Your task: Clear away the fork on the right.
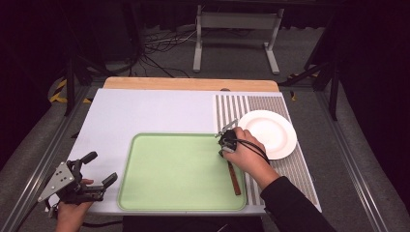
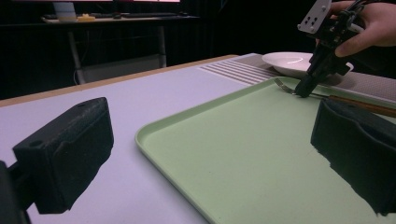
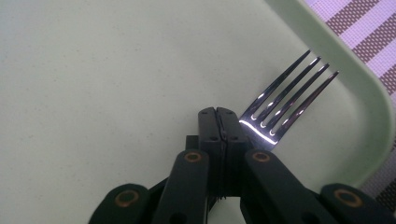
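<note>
The room beyond the table is dark; a pale metal stand and loose cables on the floor at twelve o'clock are barely readable. The white table carries a green tray at six o'clock and a white plate on a striped mat at three. The fork lies along the tray's right edge, its neck hidden under the right gripper, whose jaws are pressed together on it. The left gripper hangs at eight o'clock, jaws apart, empty.
</note>
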The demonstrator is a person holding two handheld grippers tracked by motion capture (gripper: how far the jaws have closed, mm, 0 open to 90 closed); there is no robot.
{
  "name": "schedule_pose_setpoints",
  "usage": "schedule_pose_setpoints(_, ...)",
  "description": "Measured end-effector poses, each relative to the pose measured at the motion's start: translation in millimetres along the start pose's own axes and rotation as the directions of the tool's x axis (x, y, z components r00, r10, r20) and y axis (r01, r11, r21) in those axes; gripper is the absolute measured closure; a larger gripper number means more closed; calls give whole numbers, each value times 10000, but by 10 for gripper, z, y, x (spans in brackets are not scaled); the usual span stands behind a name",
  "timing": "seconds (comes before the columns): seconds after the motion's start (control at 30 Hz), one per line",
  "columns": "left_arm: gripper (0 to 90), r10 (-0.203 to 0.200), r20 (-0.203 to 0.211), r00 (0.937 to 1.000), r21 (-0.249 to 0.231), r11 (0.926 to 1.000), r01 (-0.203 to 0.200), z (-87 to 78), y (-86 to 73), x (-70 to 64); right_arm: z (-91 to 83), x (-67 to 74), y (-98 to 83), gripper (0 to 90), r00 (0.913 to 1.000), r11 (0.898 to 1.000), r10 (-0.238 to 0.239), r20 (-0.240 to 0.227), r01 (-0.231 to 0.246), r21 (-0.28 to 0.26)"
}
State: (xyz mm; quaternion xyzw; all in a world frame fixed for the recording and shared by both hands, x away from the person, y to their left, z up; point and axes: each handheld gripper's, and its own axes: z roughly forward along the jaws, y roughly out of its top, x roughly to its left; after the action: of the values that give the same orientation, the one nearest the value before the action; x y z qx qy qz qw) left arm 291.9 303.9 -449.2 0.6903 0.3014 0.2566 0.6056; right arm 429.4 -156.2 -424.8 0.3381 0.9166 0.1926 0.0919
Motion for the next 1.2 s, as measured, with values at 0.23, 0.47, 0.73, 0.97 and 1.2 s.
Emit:
schedule_pose_setpoints(0.23,0,6,0,10000,2,10000,-6,-2,0,1,-16,-55,-27,900,9997,9998,200,128,-201,54)
schedule_pose_setpoints(0.47,0,12,-2,10000,7,10000,-12,-2,0,1,-29,-90,-48,900,9991,9992,375,210,-378,119)
schedule_pose_setpoints(0.73,0,-9,-14,10000,-1,10000,9,-1,0,-3,-52,-128,-85,900,9982,9986,482,368,-490,219)
schedule_pose_setpoints(0.97,0,-10,-10,10000,3,10000,10,1,1,-3,-58,-143,-101,886,9979,9986,481,426,-489,189)
schedule_pose_setpoints(1.2,0,-29,-20,10000,-1,10000,29,6,-3,0,-161,-89,-81,646,9988,9969,256,425,-224,-748)
